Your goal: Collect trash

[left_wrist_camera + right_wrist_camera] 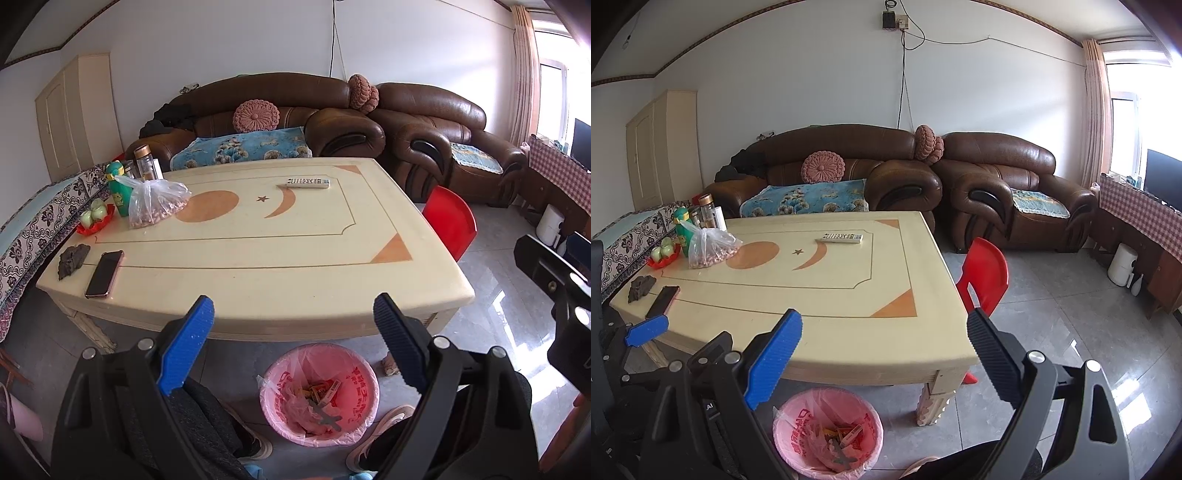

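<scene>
Jaws of both tools stand wide apart with nothing between them: the left gripper (293, 321) and the right gripper (884, 334) both hang over the near edge of the table (258, 254), above the floor.

Left side of the table: a red dish of pale green fruit (94, 218), a green bottle (120, 192), glass bottles behind it, and a clear plastic bag of nuts or similar (157, 203). Nearer on the left lie a dark crumpled lump (74, 260) and a phone (104, 273), just beside each other. Whether the lump is rubbish cannot be told from these views. At the far centre rests a remote control (307, 182). A red chair (452, 221) stands at the right edge of the table.

The pink-lined waste bin (319, 393) sits on the floor below the near table edge, between the person's shoes, already holding wrappers and scraps. The middle and right of the tabletop show no loose litter, so the task appears well advanced or complete.

Recommendation, as judgement: if the dark lump is the remaining item, take it with the left gripper, approaching from the near side so the jaws straddle it without touching the phone. Close firmly, lift clear of the table edge, then carry it directly above the bin before parting the jaws, low enough that nothing drops outside the liner. Keep the right gripper clear of the path.
</scene>
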